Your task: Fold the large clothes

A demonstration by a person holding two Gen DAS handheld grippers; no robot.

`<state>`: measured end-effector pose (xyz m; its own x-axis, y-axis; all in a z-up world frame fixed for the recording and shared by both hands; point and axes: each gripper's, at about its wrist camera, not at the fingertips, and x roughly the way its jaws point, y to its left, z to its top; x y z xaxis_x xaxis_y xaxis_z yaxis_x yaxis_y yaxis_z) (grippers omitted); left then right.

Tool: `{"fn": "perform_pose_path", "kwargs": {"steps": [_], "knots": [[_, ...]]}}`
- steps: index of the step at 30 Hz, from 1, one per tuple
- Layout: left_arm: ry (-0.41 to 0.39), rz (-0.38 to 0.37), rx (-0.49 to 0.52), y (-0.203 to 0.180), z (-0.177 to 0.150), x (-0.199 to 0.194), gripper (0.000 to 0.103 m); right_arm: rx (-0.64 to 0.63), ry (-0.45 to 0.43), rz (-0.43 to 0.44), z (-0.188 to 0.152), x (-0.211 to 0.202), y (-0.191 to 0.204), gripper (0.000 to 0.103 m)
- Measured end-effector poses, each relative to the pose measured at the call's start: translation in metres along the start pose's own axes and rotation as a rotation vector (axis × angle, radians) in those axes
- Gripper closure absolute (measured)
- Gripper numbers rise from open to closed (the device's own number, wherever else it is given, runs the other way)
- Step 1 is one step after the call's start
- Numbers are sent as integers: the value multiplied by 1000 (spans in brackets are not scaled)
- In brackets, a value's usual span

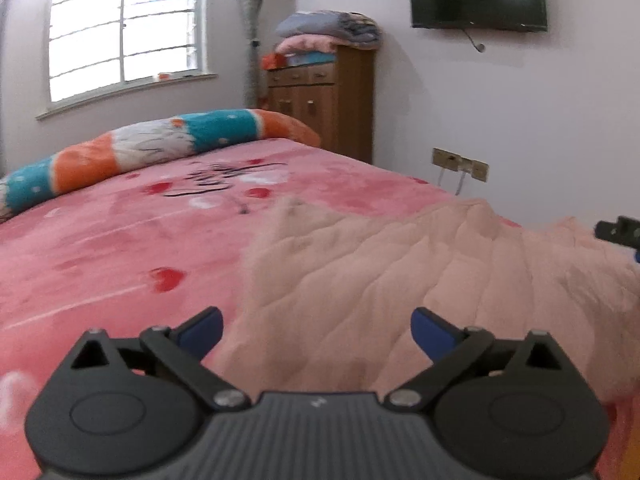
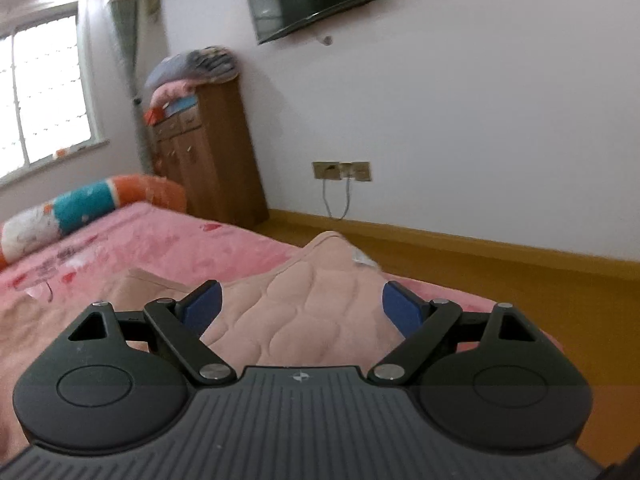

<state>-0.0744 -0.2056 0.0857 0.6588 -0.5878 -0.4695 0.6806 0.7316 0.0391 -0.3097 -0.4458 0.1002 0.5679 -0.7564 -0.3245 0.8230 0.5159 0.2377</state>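
A pale peach quilted garment (image 1: 400, 272) lies spread on the right side of the pink bed (image 1: 120, 232). It also shows in the right wrist view (image 2: 304, 304), with one corner raised near the bed's right edge. My left gripper (image 1: 317, 328) is open and empty, hovering over the garment's near left part. My right gripper (image 2: 301, 306) is open and empty above the garment's right part. The right gripper's tip shows at the far right of the left wrist view (image 1: 620, 232).
A striped orange, teal and white bolster (image 1: 152, 148) lies along the bed's far end. A wooden cabinet (image 1: 324, 108) with stacked blankets stands by the wall. Wall sockets (image 2: 342, 171) with cables and the orange floor (image 2: 500, 280) lie right of the bed.
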Motion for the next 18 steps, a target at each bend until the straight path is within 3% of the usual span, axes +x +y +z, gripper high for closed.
{"fn": "perform_pose_path", "kwargs": {"steps": [7, 18], "knots": [[8, 65, -7, 24, -10, -77, 1, -1, 6, -18, 5, -89, 13, 0], [1, 20, -61, 31, -15, -154, 1, -117, -5, 54, 2, -232, 57, 0]]}}
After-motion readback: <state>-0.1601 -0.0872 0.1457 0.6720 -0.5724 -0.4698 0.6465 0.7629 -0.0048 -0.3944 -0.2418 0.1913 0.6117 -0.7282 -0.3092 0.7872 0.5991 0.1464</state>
